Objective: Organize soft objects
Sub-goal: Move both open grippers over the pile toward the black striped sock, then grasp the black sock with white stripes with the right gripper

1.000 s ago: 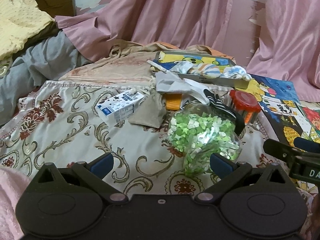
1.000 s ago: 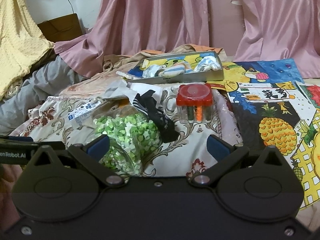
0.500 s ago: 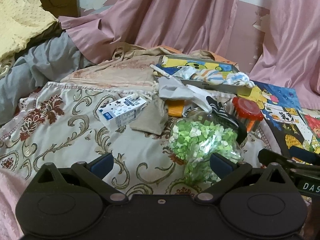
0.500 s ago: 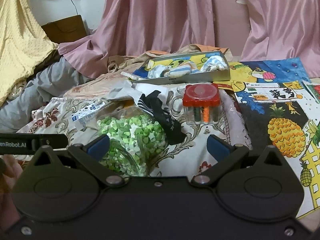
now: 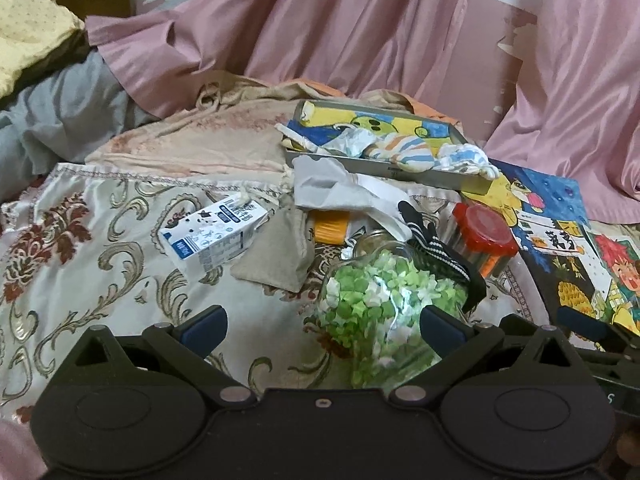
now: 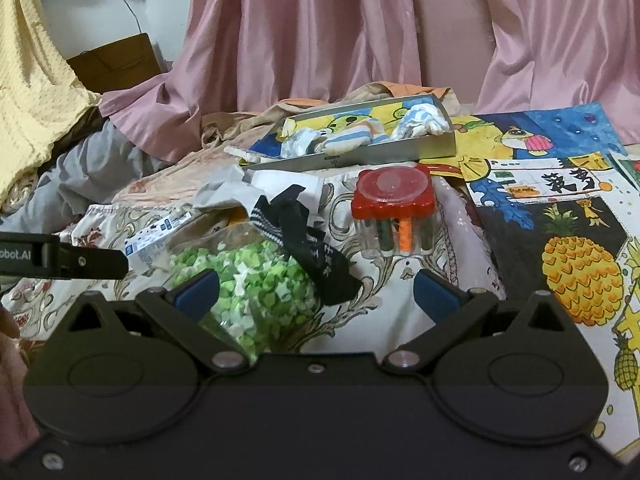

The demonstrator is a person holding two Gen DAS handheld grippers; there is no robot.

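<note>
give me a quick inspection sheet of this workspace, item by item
surface: patterned bedspread, rumpled, crowded on its right half
job's things: striped socks in the tray; black sock draped over the jar; beige pouch beside the carton
clutter: red-lidded box, white paper, drawings
grippers: left gripper open, empty; right gripper open, empty
cables: nothing seen
surroundings: pink curtains, yellow blanket, grey cloth

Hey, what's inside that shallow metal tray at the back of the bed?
The metal tray holds rolled striped socks and white ones, lying on a cartoon picture. The socks hide part of that picture.
</note>
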